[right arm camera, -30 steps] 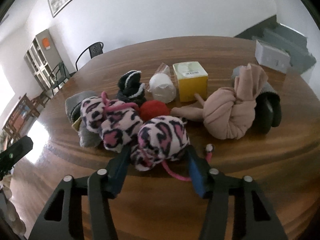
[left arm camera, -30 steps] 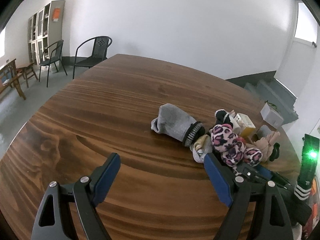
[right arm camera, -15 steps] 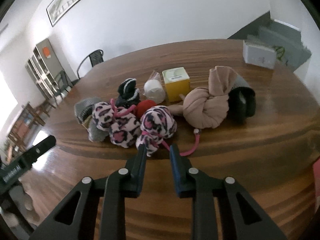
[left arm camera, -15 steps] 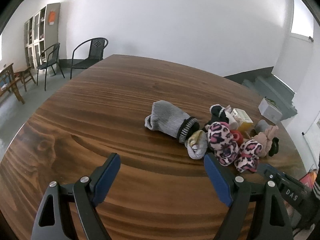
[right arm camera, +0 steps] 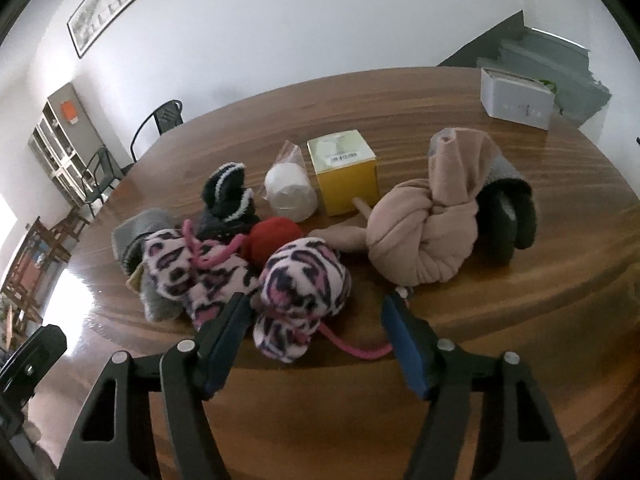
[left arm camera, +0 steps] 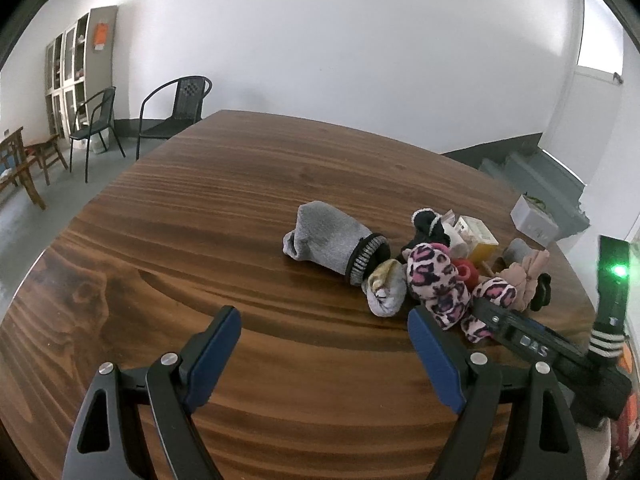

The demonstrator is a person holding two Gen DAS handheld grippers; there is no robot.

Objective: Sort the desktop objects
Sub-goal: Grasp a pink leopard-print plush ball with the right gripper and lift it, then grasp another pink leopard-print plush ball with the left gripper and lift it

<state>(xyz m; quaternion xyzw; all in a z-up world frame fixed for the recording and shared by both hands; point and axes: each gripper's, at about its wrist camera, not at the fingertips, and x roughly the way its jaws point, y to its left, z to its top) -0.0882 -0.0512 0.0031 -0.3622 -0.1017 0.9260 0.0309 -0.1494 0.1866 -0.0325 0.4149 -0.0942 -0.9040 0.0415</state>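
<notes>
A pile of soft things lies on the round wooden table [left arm camera: 224,208]. A two-lobed pink leopard sock bundle [right arm camera: 300,284] with a pink cord lies nearest me. My right gripper [right arm camera: 316,312] is opening; the bundle's lower lobe lies between its blue pads, near the left pad and clear of the right. Behind sit a red ball [right arm camera: 276,236], a knotted beige sock [right arm camera: 424,232], a black sock [right arm camera: 504,216] and a black-and-white sock [right arm camera: 226,192]. A grey sock with a black cuff [left arm camera: 328,240] lies left of the pile. My left gripper [left arm camera: 324,320] is open and empty, short of the pile.
A yellow box [right arm camera: 344,176] and a white wrapped roll [right arm camera: 290,192] stand behind the socks. A white box [right arm camera: 516,98] sits at the table's far right edge. Bare wood stretches left of the pile. Chairs [left arm camera: 176,112] and a cabinet [left arm camera: 76,64] stand beyond the table.
Half a second ago the right gripper was drawn back with narrow, empty jaws. It has come forward again and spread them about the leopard bundle. The left gripper is unchanged.
</notes>
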